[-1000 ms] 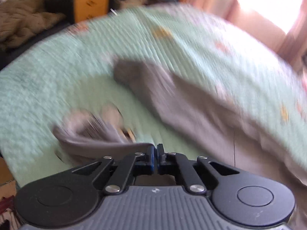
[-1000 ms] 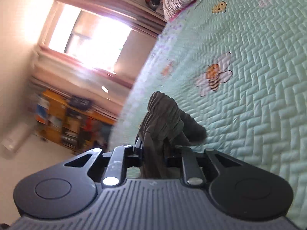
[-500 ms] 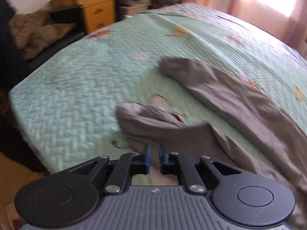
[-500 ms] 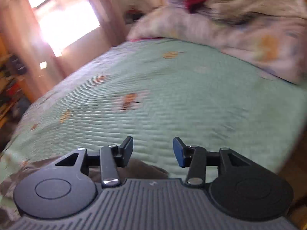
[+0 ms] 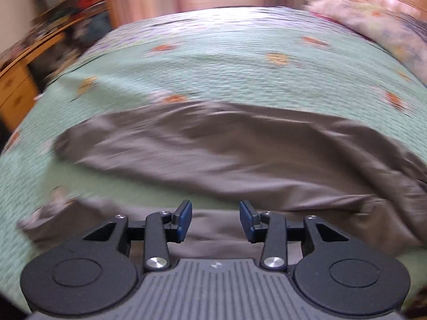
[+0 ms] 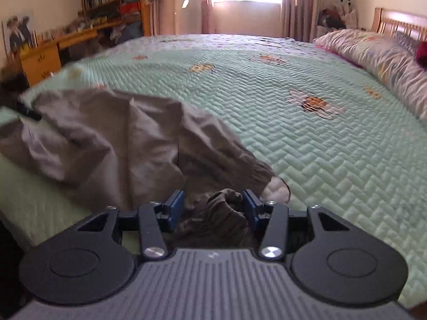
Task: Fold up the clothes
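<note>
Both pairs of fingers have just been opening since the earlier frames, which showed them pinching grey cloth. Left gripper: fingers stand apart, nothing pressed between them, cloth lying beneath. Right gripper: fingers stand apart; a bunched cuff sits in the gap, whether touching the pads cannot be told. The grey garment, apparently trousers, now lies spread lengthwise across the green quilted bed, one leg rumpled. Step in hand, as judged: release after laying out. Next move calls for regrasping an end and smoothing the rumpled leg before folding.
</note>
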